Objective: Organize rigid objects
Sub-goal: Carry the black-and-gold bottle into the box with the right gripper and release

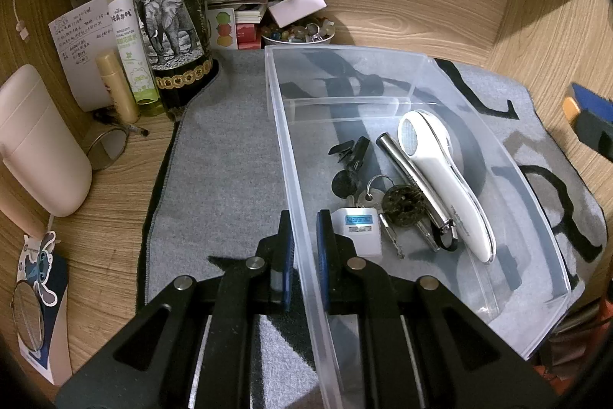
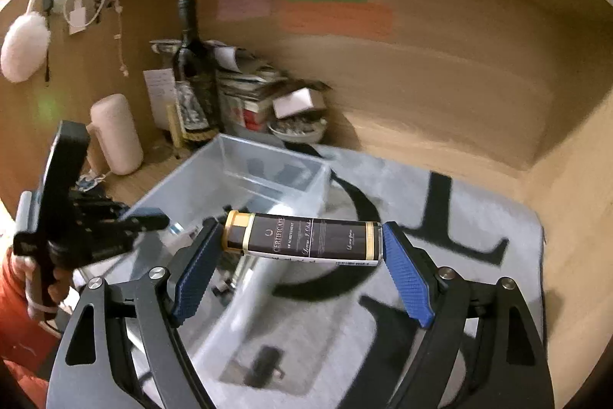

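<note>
Across the grey mat [image 1: 222, 156] the clear plastic bin [image 1: 536, 217] lay to the left of my right gripper [image 2: 302, 240], its near wall clamped between the pads of my left gripper [image 1: 304, 229]. My right gripper grasped the dark labelled tube [image 2: 306, 242] end to end, long axis crosswise between the jaws, above the bin's near right edge. Inside lay the white handheld device [image 1: 444, 175], then keys [image 1: 377, 196].

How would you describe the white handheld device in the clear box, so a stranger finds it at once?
Start at the clear plastic box on the grey mat. In its near compartment lies a heap of small things; the white device rests along the heap's right side. It is the longest, the only white curved one, with a round mesh head.
</note>
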The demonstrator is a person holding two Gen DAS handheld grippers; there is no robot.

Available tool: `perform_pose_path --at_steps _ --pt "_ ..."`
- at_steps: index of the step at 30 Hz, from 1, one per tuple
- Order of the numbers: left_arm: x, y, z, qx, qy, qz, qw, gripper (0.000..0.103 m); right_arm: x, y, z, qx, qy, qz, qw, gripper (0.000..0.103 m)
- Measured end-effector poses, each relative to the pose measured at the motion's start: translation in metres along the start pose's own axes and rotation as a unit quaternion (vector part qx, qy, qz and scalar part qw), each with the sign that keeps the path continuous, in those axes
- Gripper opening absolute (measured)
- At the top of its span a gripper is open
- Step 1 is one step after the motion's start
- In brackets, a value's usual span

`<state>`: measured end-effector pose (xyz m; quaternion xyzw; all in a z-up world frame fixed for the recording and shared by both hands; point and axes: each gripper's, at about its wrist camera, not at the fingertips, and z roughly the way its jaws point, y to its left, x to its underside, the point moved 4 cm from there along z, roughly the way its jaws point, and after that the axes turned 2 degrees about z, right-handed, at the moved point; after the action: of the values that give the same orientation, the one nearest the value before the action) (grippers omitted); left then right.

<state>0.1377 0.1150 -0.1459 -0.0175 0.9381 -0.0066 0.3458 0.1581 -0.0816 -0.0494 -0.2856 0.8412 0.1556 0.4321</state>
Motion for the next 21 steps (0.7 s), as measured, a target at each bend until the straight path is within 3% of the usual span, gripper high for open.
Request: perform_pose_path --at_steps 10,21 --pt "0.0 -0.002 0.0 -0.001 0.001 0.001 1.0 0.011 -0.015 0.036 0.03 -0.039 0.017 -0.058 0.997 0.081" --pt "0.001 -0.003 -0.001 0.0 0.002 0.0 1.0 0.011 -0.005 0.055 0.081 -0.071 0.091 -0.079 0.99 0.081"
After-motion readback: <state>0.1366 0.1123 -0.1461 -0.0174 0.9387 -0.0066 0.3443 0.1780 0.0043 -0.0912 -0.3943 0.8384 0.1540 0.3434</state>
